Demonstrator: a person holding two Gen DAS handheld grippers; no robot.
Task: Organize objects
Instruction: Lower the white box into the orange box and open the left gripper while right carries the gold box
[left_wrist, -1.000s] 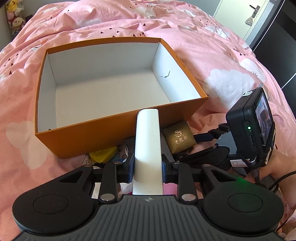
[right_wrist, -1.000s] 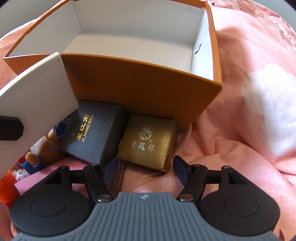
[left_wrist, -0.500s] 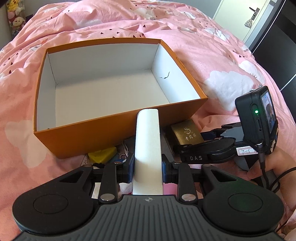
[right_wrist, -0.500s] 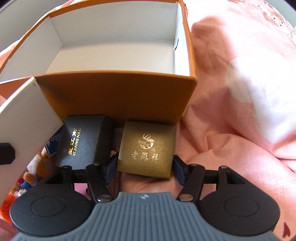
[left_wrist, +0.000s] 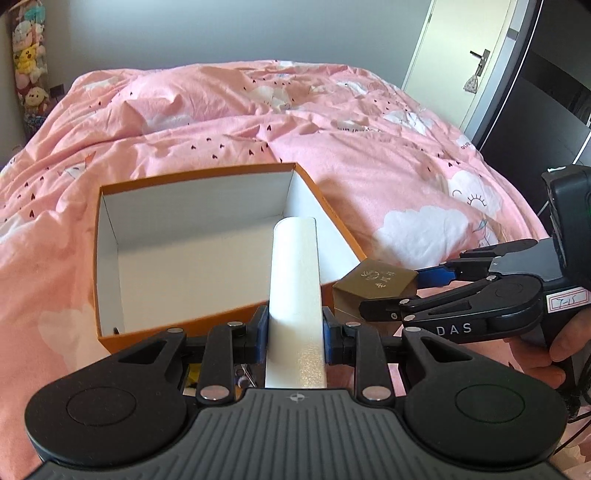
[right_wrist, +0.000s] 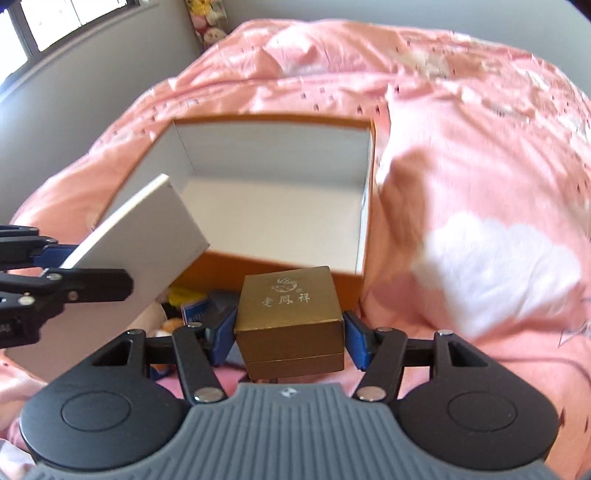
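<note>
An open orange box (left_wrist: 155, 334) with a white inside lies on the pink bed; it also shows in the right wrist view (right_wrist: 372, 192). My left gripper (left_wrist: 294, 332) is shut on a flat white box (left_wrist: 295, 295), held on edge over the orange box's near wall; the white box also shows in the right wrist view (right_wrist: 136, 243). My right gripper (right_wrist: 290, 332) is shut on a small gold box (right_wrist: 290, 314) with gold lettering, lifted just before the orange box's near right corner. The gold box also shows in the left wrist view (left_wrist: 373, 291).
Small items lie on the bed in front of the orange box: a yellow thing (right_wrist: 184, 295), a blue card (right_wrist: 195, 314) and a plush toy (right_wrist: 166, 326). The pink quilt (left_wrist: 258, 118) spreads all around. A door (left_wrist: 461, 62) and dark furniture stand at the right.
My right gripper closed on the gold box and lifted it off the bed. Both grippers rose and tilted up, so the views now look across the bed.
</note>
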